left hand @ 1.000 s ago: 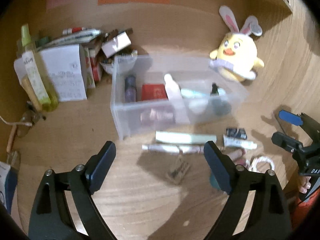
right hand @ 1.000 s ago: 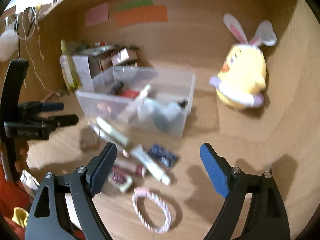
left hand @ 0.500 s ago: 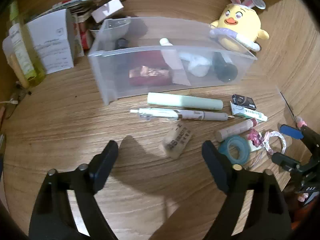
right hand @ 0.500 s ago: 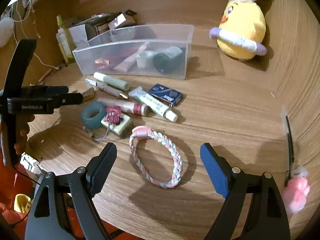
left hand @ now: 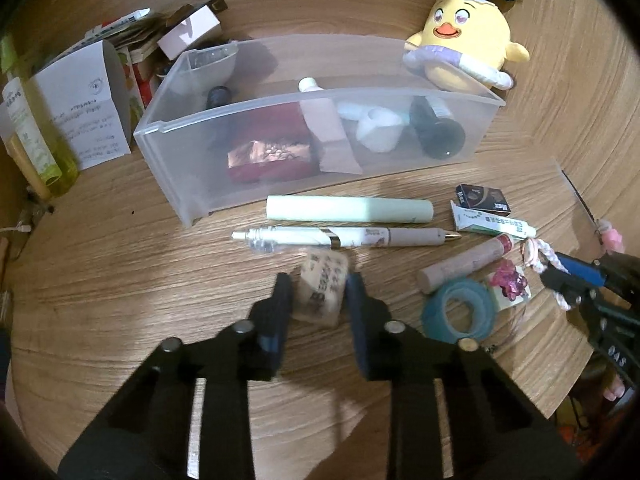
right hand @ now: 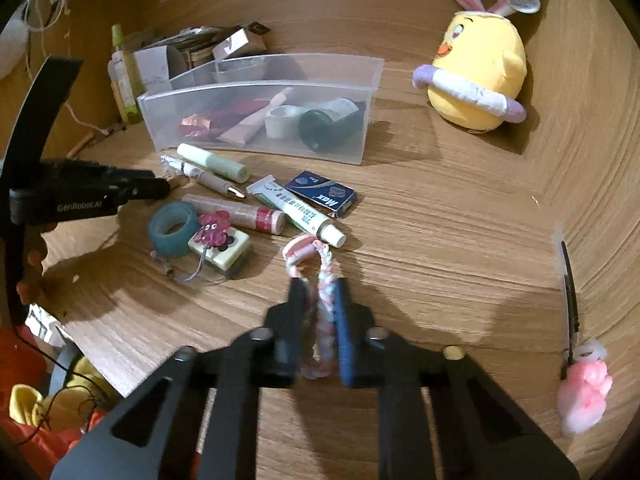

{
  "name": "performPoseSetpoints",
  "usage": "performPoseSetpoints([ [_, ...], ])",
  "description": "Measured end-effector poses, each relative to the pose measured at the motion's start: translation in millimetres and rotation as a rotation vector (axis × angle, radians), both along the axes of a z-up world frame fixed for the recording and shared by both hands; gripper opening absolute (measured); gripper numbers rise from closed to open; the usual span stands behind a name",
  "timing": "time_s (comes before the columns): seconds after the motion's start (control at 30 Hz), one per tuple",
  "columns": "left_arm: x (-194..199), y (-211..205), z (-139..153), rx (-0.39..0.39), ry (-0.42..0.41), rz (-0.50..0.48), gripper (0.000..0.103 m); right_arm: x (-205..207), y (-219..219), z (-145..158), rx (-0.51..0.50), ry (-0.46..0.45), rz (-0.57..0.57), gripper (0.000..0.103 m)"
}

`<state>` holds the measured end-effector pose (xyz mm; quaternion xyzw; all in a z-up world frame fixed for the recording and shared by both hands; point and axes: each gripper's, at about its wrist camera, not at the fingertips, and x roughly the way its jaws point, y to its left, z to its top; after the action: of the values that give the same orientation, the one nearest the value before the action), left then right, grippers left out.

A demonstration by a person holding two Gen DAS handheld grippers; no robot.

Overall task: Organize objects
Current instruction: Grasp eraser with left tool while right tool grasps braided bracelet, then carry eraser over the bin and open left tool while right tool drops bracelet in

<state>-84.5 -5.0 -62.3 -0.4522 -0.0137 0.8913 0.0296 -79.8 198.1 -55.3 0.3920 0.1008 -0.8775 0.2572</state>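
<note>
My left gripper (left hand: 316, 286) is shut on a small tan eraser (left hand: 322, 290) lying on the wooden desk. My right gripper (right hand: 318, 292) is shut on a pink and white braided bracelet (right hand: 324, 276), squeezed flat between the fingers. A clear plastic bin (left hand: 316, 120) behind them holds a red box, tubes and a dark bottle. In front of the bin lie a pale green tube (left hand: 348, 209), a pen (left hand: 344, 237), a white ointment tube (right hand: 296, 210), a dark blue box (right hand: 322, 194), a lip balm stick (right hand: 240, 212), a teal tape roll (right hand: 172, 228) and a pink charm on a white case (right hand: 218, 240).
A yellow plush chick (right hand: 478, 76) sits at the back right. Boxes and a green bottle (left hand: 28, 132) crowd the back left corner. A hair clip with a pink charm (right hand: 576, 352) lies at the right. The desk wall curves close behind.
Both grippers have gone from wide open to shut. The left has moved down and closed on the eraser. The right has moved down and closed on the bracelet.
</note>
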Motion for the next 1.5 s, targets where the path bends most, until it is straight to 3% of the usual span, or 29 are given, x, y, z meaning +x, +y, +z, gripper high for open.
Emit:
performPoseSetpoints([
  [0.27,20,-10,3,0.050,0.027,0.026,0.023,-5,16,14,-0.087,0.000,-0.037,0.007],
  [0.6,37,-14,31,0.095,0.131,0.053,0.023,3,20,61,-0.156,0.115,-0.028,0.007],
  [0.7,36,-13,40,0.105,0.164,0.049,0.023,3,15,65,-0.135,0.127,0.001,0.007],
  [0.77,33,-14,44,0.114,0.176,0.049,0.023,0,10,59,-0.105,0.097,0.017,0.010],
  [0.83,29,-16,48,0.123,0.184,0.048,0.023,-5,4,47,-0.071,0.052,0.027,0.034],
  [0.9,24,-17,50,0.128,0.190,0.053,0.023,-9,0,34,-0.047,0.036,0.022,0.046],
  [1.07,11,-23,52,0.154,0.188,0.061,0.023,-22,-6,7,-0.004,-0.021,0.012,0.045],
  [1.17,6,-24,54,0.147,0.192,0.068,0.023,-26,-7,-1,0.019,-0.020,-0.001,0.039],
  [1.23,2,-25,56,0.143,0.196,0.073,0.023,-25,-7,-1,0.032,-0.008,-0.002,0.020],
  [1.3,-2,-27,58,0.141,0.201,0.080,0.023,-25,-4,1,0.016,-0.006,-0.003,0.016],
  [1.33,-4,-28,59,0.142,0.204,0.083,0.023,-25,-3,2,0.021,0.002,-0.013,0.007],
  [1.5,-12,-36,67,0.152,0.225,0.098,0.023,-25,10,21,-0.053,0.021,-0.034,0.007],
])
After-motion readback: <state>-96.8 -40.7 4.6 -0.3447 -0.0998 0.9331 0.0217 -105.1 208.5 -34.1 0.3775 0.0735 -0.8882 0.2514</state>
